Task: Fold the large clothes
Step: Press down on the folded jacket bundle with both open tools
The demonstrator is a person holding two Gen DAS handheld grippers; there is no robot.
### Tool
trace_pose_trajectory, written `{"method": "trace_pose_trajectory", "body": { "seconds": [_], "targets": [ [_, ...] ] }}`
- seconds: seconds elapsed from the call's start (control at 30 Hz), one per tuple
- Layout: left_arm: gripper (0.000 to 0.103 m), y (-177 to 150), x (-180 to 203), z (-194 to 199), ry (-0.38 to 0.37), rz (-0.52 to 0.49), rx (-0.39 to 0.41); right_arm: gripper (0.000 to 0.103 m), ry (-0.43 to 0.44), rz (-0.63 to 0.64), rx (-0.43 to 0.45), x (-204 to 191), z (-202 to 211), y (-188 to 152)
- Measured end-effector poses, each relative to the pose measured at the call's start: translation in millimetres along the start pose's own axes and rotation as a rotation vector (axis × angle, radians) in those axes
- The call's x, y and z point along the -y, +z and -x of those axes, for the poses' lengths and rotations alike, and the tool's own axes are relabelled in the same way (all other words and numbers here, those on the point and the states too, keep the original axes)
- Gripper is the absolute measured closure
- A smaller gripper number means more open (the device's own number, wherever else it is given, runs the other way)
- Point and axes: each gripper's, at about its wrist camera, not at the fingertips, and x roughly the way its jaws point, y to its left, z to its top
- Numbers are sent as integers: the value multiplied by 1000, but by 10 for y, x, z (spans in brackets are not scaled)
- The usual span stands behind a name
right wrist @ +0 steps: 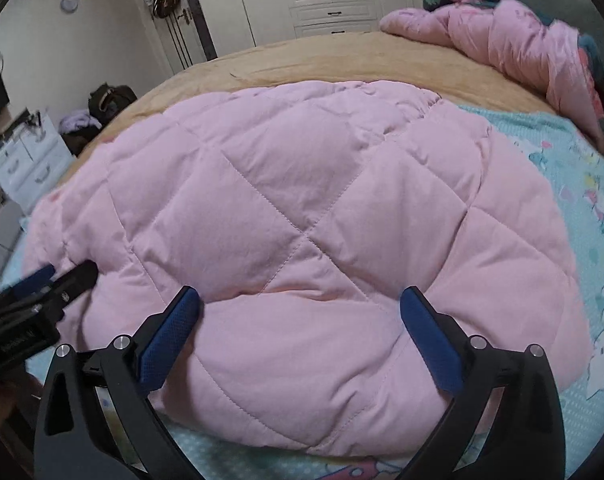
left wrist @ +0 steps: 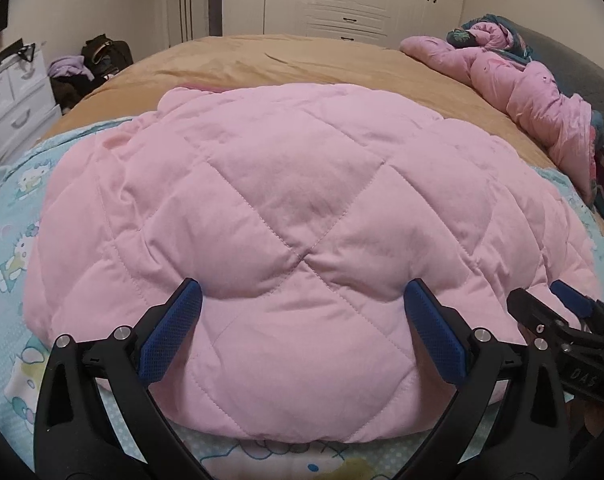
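2 wide-spread fingers frame the left wrist view: the left gripper point(left wrist: 302, 300) is splayed apart with nothing clamped, its blue pads point(left wrist: 430, 328) resting on or just over the near part of the pink quilted garment point(left wrist: 293, 200), which lies flat on the cartoon-print sheet point(left wrist: 9, 248) over the tan bed cover point(left wrist: 261, 60). The garment spreads ahead of the fingers, its long axis running roughly side to side, its near hem just below the pads. At the right edge of this view the right gripper's tip shows, close beside. From the right wrist view, the right gripper point(right wrist: 299, 304) is likewise spread wide and empty, over the same near part, further toward the garment's right half. Both hands look about equally near the hem, so a 2-handed pinch of that edge seems the likely next move. Only this view shows the garment's right edge meeting bare sheet; only the left view shows sheet beyond its left edge. A second pink bundle point(right wrist: 502, 40) lies well apart by the headboard.
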Motion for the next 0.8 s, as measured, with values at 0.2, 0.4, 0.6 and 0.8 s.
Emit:
{"method": "trace_pose_trajectory", "body": {
  "seconds": [0.2,0.4,0.6,0.8],
  "targets": [
    [8,3,-44,-36,-22,-4,-7,4,-23,-13,17,-32,-67,-15],
    [8,148,-59,184,-45,-21,-5,4,38,-73,-13,56,181,135],
    [8,260,-185,477,-50,2,47,4,246,-260,70,319,649,309],
    [8,311,-339,670,-13,-9,72,4,208,-200,136,499,1037,455]
  ]
}}
